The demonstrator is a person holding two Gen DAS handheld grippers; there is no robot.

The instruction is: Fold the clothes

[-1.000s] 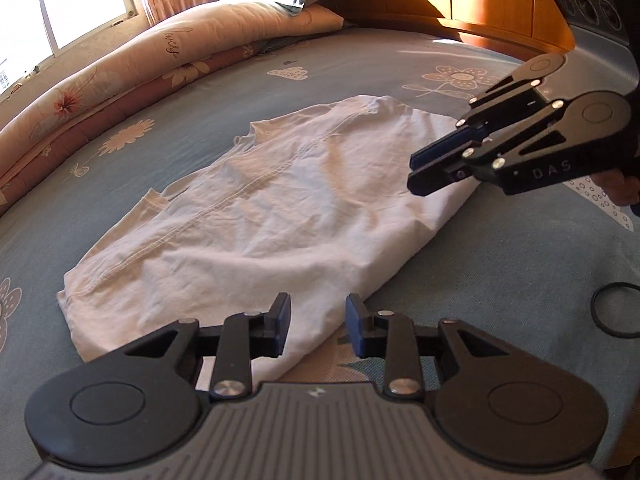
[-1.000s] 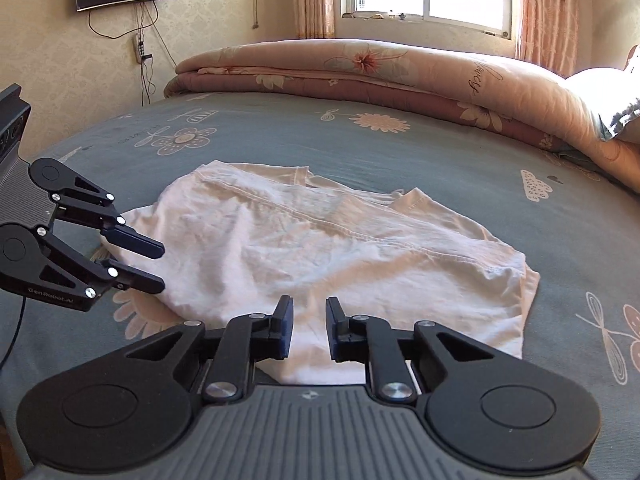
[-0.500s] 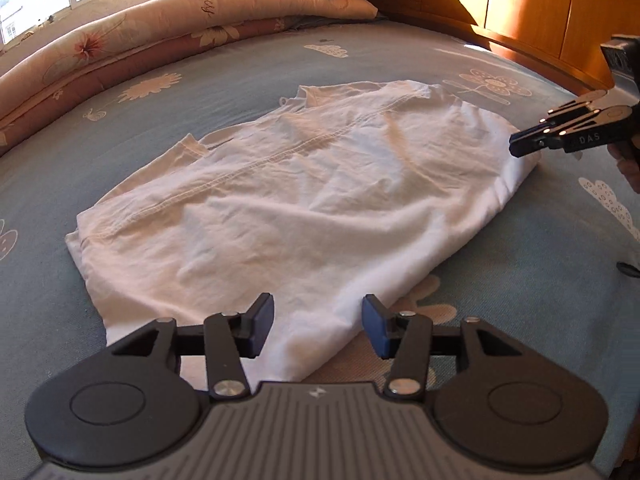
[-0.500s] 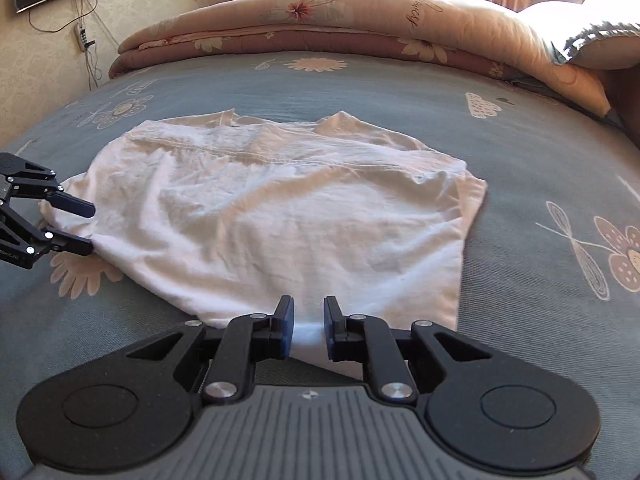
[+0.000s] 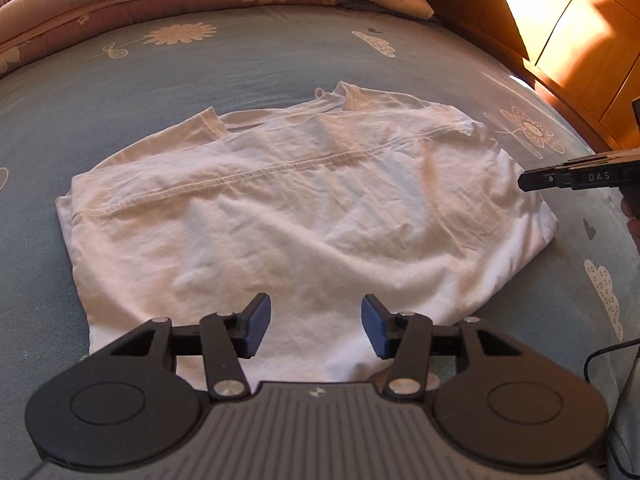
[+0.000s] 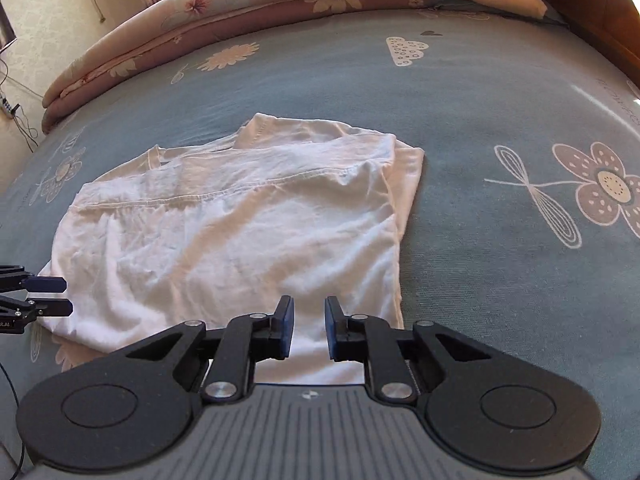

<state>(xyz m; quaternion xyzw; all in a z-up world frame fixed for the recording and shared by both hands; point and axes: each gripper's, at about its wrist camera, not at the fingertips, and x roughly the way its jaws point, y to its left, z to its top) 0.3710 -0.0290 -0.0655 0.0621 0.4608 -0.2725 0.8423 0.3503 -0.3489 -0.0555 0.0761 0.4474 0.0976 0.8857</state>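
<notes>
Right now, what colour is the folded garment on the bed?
White cotton garment; clearest in the right wrist view.

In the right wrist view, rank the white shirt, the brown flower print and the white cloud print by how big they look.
1. white shirt
2. brown flower print
3. white cloud print, though it lies farther off, so its rank is unsure.

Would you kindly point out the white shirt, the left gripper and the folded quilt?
white shirt [image 5: 304, 220], left wrist view, middle of the cloth.
left gripper [image 5: 316, 326], left wrist view, midway between its fingertips.
folded quilt [image 6: 248, 4], right wrist view, its top layer.
</notes>
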